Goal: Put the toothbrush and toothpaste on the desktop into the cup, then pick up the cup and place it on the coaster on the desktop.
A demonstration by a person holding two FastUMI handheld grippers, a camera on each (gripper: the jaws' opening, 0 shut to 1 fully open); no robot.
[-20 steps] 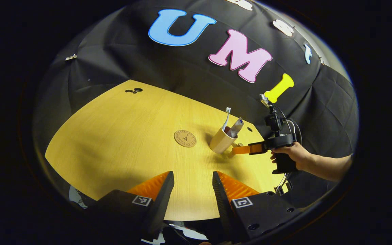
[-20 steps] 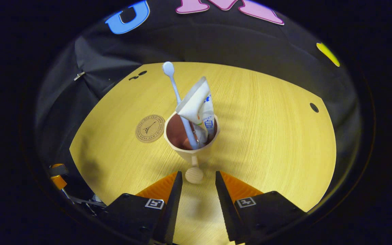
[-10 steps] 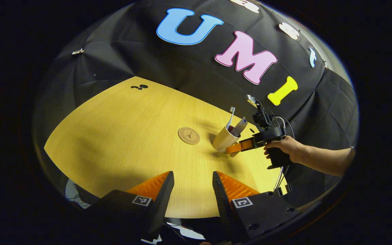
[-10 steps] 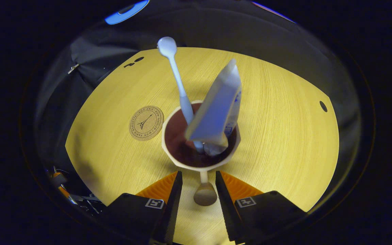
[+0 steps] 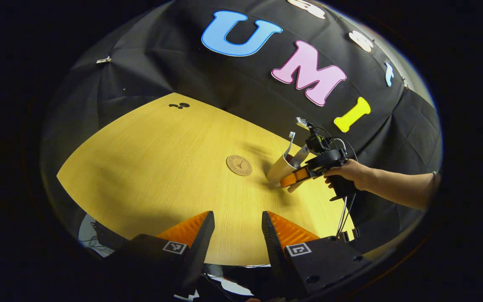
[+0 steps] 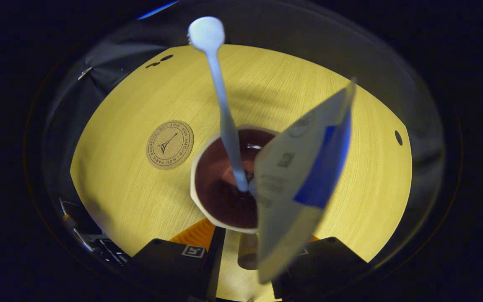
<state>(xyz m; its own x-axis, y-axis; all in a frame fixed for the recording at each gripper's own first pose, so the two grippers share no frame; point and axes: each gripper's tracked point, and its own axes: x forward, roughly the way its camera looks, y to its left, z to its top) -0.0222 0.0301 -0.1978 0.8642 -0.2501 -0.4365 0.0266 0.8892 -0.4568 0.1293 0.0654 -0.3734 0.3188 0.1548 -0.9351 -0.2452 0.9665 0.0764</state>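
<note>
Pale wood desktop point(image 5: 149, 167) under black cloth wall point(image 5: 174, 71); left gripper point(image 5: 237, 228) spread; right gripper point(image 5: 294, 179) state untellable.

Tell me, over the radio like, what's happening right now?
Right gripper at the cup's handle, grip unclear. Left gripper open, idle. Toothbrush and toothpaste in cup. Coaster bare, path open.

Square black-and-white markers are carried on the black housings of the left claw point(image 5: 238, 235). Black cables are seen trailing from the right claw point(image 5: 294, 179); the forearm point(image 5: 401, 191) is bare.
</note>
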